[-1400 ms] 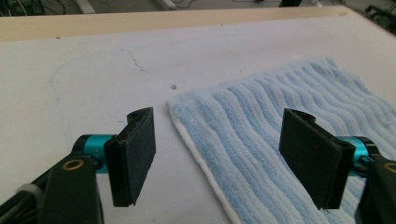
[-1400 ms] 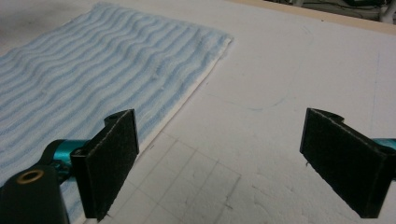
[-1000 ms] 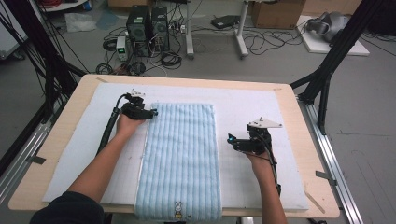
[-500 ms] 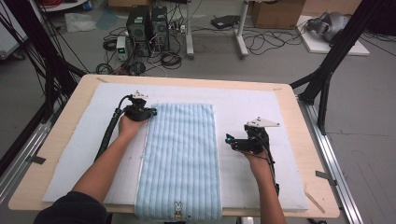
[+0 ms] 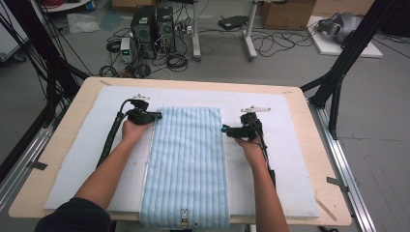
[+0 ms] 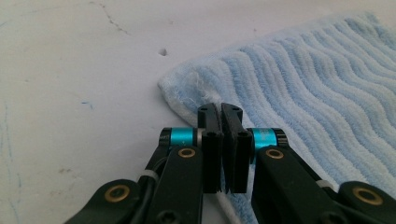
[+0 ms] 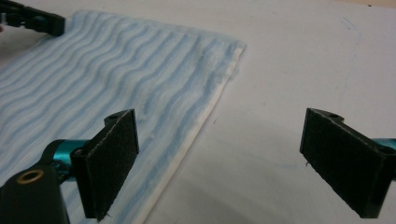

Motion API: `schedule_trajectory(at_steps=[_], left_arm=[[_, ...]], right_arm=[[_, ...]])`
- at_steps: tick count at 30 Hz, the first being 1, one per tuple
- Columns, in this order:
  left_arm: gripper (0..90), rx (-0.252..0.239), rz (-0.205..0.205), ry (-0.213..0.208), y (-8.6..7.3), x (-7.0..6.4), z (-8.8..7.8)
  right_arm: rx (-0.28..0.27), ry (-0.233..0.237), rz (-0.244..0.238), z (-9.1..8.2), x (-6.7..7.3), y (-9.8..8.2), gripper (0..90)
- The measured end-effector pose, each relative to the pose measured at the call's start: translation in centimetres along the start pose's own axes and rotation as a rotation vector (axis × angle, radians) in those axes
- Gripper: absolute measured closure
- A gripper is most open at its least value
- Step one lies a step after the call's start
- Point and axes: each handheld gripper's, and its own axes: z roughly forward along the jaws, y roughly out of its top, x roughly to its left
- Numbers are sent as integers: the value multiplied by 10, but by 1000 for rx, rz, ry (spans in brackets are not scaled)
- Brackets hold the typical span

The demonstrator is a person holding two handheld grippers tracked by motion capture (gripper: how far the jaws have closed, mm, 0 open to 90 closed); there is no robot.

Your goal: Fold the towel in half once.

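Towel (image 5: 187, 164): pale blue, ribbed, flat lengthwise on white mat (image 5: 300, 159), near end over table (image 5: 72, 96) edge | Left gripper (image 6: 221, 114): jaws just closed, clenched on towel's far left corner edge | Right gripper (image 7: 224, 158): jaws spread wide, straddling towel's right edge near far right corner, pads not pressing.

Ribbed terry-cloth towel (image 5: 186, 164), matt

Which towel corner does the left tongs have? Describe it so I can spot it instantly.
On the white mat lies a light blue striped towel. Follow its left edge to the far end: the far-left corner, frayed white, is pinched in the shut left tongs; the far-right corner lies free.
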Motion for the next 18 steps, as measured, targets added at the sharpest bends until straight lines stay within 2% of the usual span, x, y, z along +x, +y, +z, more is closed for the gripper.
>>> schedule_trajectory(at_steps=[2,3,4,6,7,9,10,11,13,14,17,18], left_arm=[[865,4,7,2,0,0,0],[865,4,8,3,0,0,0],[865,4,9,2,0,0,0],[865,3,6,0,0,0,0],[865,3,6,0,0,0,0],[865,3,6,1,0,0,0],[865,3,6,0,0,0,0],[865,2,12,4,0,0,0],[865,2,13,6,0,-1,0],[865,2,13,6,0,-1,0],[865,3,9,2,0,0,0],[865,2,4,0,0,0,0]], right_arm=[[26,-1,19,11,-2,5,120],[29,0,23,16,-3,7,161],[29,0,23,16,-3,7,161],[46,-33,19,29,-4,14,202],[46,-33,19,29,-4,14,202],[55,-43,3,35,-3,17,278],[64,-47,0,39,-2,19,286],[109,-58,-4,47,0,21,375],[120,-57,-17,50,1,20,389],[115,-92,-35,53,5,21,447],[113,-92,-26,53,4,21,472],[106,-97,-29,53,3,21,566]])
